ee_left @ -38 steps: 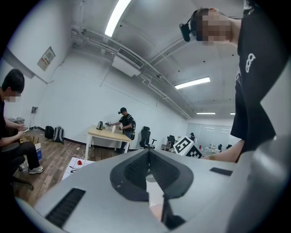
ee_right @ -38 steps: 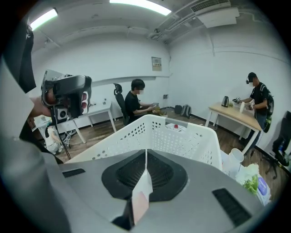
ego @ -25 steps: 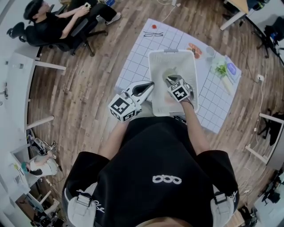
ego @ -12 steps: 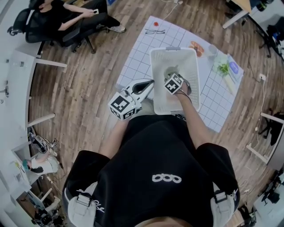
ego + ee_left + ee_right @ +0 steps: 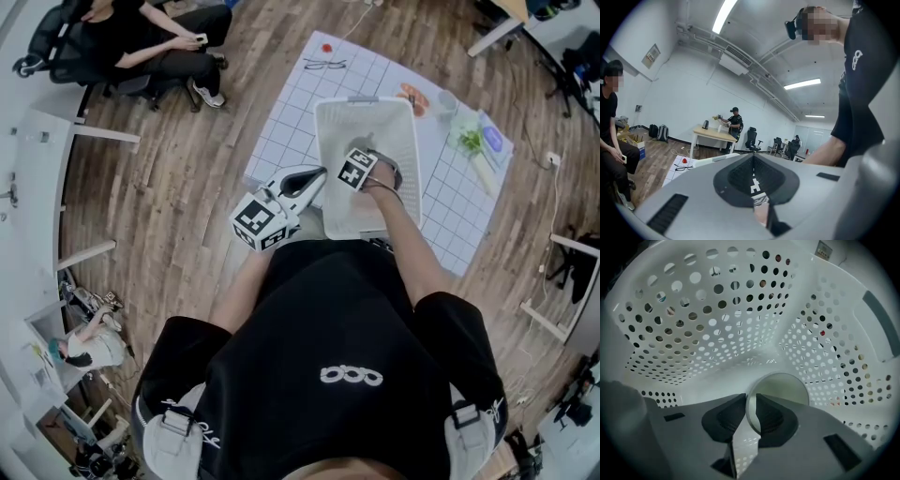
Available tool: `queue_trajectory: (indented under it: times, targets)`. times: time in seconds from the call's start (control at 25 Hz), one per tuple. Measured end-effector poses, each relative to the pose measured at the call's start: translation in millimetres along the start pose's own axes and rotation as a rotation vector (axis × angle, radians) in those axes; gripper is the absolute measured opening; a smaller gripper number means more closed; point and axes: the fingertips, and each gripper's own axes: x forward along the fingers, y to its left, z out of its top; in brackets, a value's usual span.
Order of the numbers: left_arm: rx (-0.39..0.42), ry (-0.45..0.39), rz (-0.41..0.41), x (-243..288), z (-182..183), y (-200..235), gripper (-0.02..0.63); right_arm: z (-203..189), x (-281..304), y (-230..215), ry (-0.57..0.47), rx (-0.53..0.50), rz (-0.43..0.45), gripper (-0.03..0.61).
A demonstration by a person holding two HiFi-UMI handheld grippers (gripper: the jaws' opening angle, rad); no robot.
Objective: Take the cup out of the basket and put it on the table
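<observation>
Gridded surface (image 5: pixel 281 122), inside white basket (image 5: pixel 330 141): right gripper (image 5: pixel 751 395) jaws, just closing in, pinch upright cup (image 5: pixel 783 387) wall from above.

A pale, translucent round cup (image 5: pixel 783 389) stands inside the white, hole-punched plastic basket (image 5: pixel 717 324). It rests on the basket's floor with its open mouth facing up. Its thin wall is between the jaws of the right tool (image 5: pixel 751 401), one jaw inside the rim and one outside, and the jaws have just been closing on that wall. The rectangular basket (image 5: pixel 405 122) sits on the white, grid-lined worktop (image 5: pixel 291 117), its long sides running away from the person. The cup is not yet on the worktop.
</observation>
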Motion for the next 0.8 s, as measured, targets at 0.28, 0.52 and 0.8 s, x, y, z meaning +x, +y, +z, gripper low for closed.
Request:
queue_trajectory:
  times: [0.28, 0.52, 0.8]
  targets:
    - [0.004, -0.006, 0.006, -4, 2, 1, 0.008, 0, -3, 3, 0.002, -0.015, 0.030, 0.051]
    - [0.005, -0.003, 0.013, -10, 2, 3, 0.008, -3, -6, 5, 0.010, -0.033, 0.034, 0.046]
    - [0.008, 0.006, 0.010, -20, 0, 0, 0.008, -2, -13, 11, -0.017, -0.020, 0.026, 0.043]
